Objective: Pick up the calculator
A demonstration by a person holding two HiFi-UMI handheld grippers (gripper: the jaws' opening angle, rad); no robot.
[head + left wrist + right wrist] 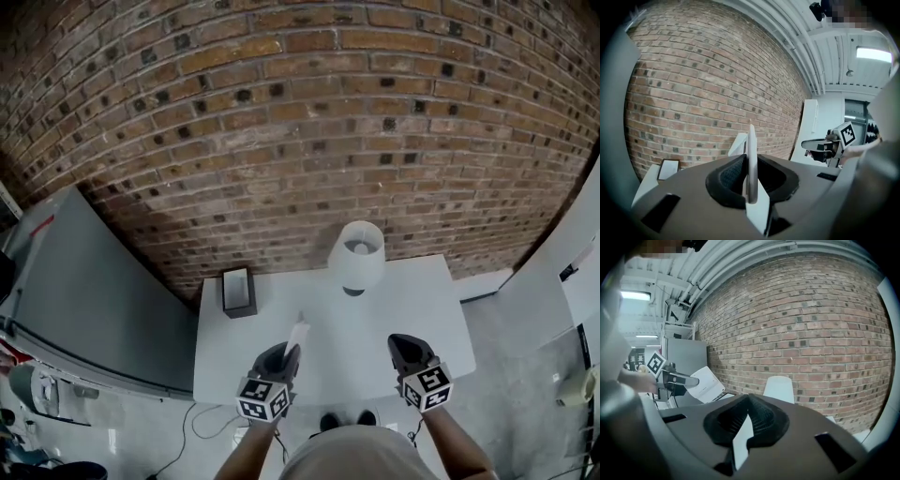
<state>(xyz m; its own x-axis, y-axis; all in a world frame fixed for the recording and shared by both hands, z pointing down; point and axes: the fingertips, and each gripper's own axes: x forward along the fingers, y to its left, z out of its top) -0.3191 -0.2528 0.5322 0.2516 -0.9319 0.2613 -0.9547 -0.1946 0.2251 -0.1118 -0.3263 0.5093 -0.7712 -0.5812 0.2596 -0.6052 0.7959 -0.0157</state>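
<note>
White calculator [751,150] was clamped edge-on in left tool [286,356]; right tool [749,416] closed, empty. Risk: thin hold cd slip, dropping it onto bench [412,309].

A white table [422,319] stands against a red brick wall [300,112]. At its back sit a white lampshade [356,253] and, further left, a black-rimmed box [238,292]. Above its front, a thin white calculator [298,335] stands in the left gripper [284,354].

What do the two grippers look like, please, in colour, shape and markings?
The left gripper and right gripper match: dark grey moulded bodies that taper to rounded noses, with black ribbed pads inside. Each carries a white cube printed with black square markers at its back end. The forearms behind them show no sleeves.
</note>
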